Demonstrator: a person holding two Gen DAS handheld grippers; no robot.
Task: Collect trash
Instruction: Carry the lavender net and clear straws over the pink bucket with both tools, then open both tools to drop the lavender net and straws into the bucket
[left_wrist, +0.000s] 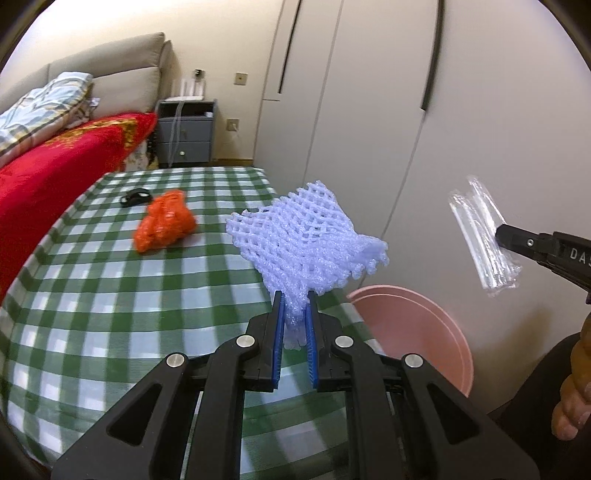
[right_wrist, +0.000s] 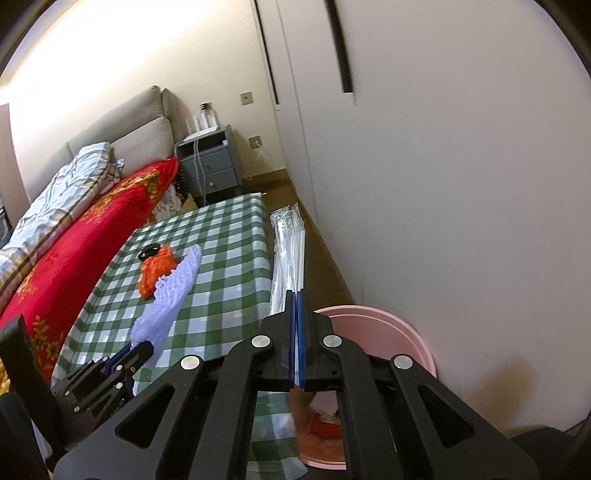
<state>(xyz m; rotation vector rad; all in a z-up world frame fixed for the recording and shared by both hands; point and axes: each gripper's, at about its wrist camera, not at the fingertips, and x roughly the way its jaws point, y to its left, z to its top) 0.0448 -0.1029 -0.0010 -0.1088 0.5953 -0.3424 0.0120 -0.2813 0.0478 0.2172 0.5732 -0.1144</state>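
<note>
Foam net: we hold the pale blue net (left_wrist: 306, 240) by one corner in the left gripper (left_wrist: 295, 325); most of it stands free above and ahead of the jaws, over the table (left_wrist: 110, 295) edge.
Clear wrapper: we pinch the wrapper (right_wrist: 286, 251) in the right gripper (right_wrist: 297, 325), jaws pressed almost flat together on its lower end; the long rest sticks out ahead.
Bin: the pink bin (right_wrist: 406, 332) sits below and just right of both grippers, against the white wall; some trash already lies in it.
Left behind: an orange bag (left_wrist: 164, 221) lies on the table well ahead of the left gripper, a small black object (left_wrist: 135, 197) beyond it.
Risk, net: light and springy, it may catch on the pads or drift onto the table if we let go before it is over the bin.
Risk, wrapper: thin film could cling to the pads, or flutter past the rim toward the wall.
Risk, crowding: both grippers near one bin may bump.
Pose: both grippers tilt downward, side by side, the left one over the table edge, the right one nearer the bin.
</note>
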